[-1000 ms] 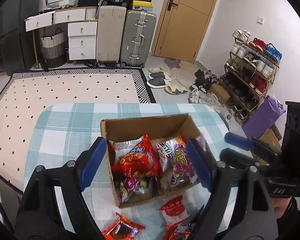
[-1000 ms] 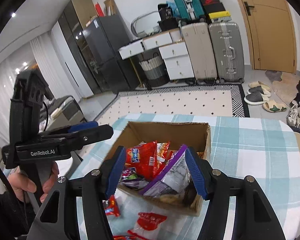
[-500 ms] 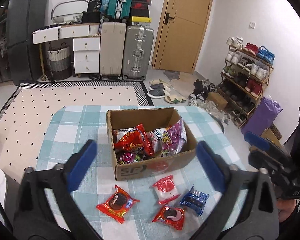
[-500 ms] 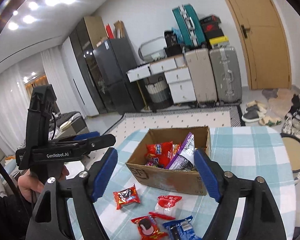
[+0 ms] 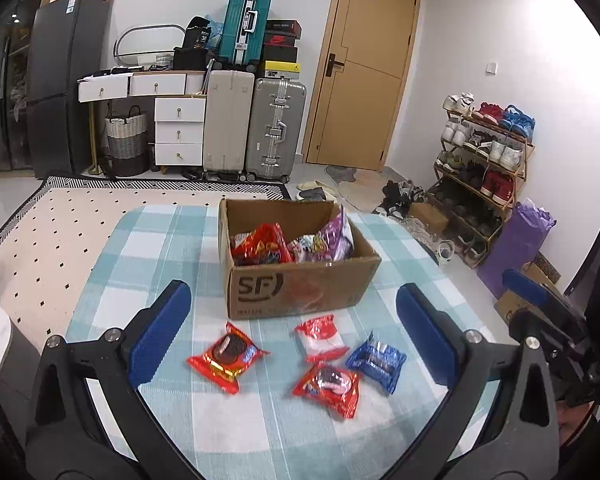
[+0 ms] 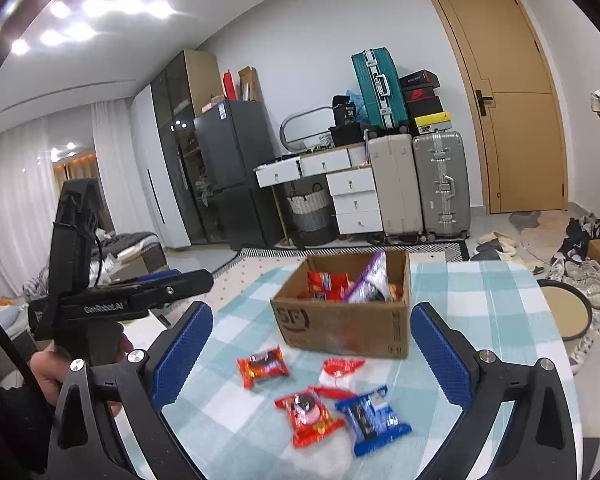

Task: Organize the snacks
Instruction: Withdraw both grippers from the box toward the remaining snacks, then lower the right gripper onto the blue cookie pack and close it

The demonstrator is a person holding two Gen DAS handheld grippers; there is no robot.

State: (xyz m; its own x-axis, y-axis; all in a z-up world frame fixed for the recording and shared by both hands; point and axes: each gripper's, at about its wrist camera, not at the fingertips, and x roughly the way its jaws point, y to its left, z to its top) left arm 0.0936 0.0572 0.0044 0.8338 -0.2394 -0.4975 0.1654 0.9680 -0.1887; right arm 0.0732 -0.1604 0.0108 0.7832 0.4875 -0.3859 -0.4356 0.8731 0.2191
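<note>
I hold both grippers above the checked table, the left gripper spread wide and empty, the right gripper opening with nothing between its pads. The cardboard box sits mid-table, already holding several snacks, while four loose packets lie just in front of it, among them a red cookie packet and a blue packet. I judge the next step is another pickup: lower over one packet, close, carry it into the box.
</note>
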